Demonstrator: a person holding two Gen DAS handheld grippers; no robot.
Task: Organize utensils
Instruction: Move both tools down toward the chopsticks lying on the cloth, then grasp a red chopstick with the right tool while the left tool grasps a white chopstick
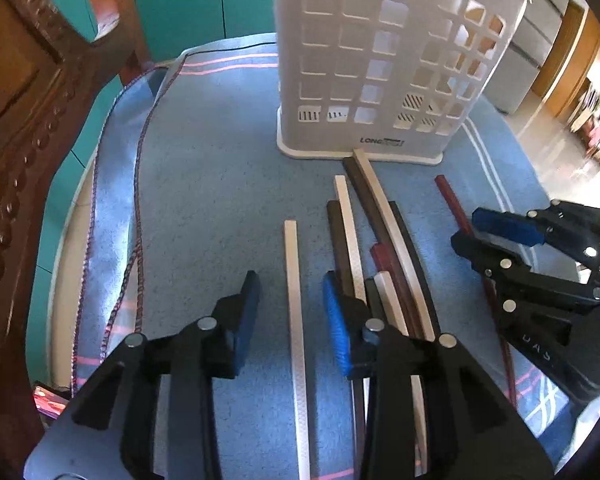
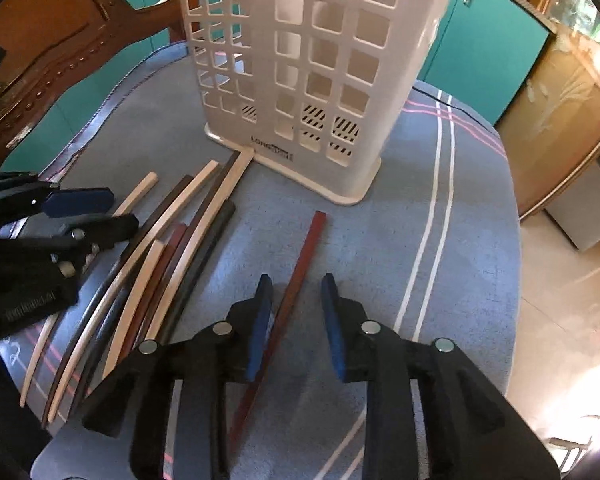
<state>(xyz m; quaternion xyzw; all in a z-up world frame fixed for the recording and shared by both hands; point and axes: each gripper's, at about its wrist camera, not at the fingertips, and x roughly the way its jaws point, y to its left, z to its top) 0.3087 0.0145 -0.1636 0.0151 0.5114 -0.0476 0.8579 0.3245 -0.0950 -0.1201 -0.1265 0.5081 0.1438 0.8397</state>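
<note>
A white lattice utensil holder [image 1: 380, 64] stands at the back of the blue cloth; it also shows in the right wrist view [image 2: 300, 72]. Several chopsticks, cream, dark brown and red, lie in a loose bunch [image 1: 380, 248] in front of it, also seen in the right wrist view [image 2: 172, 248]. My left gripper [image 1: 290, 304] is open, its jaws on either side of a lone cream chopstick [image 1: 294, 300]. My right gripper [image 2: 296, 304] is open over a lone red chopstick [image 2: 296, 280], which lies by its left finger. Each gripper shows in the other's view [image 1: 500, 236] [image 2: 96, 212].
A carved wooden chair [image 1: 28, 120] stands at the left by the table edge. Teal cabinets [image 2: 472, 52] are behind. The cloth's hem [image 1: 112, 208] and the rounded table edge run along the left, the floor [image 2: 560, 280] drops off at the right.
</note>
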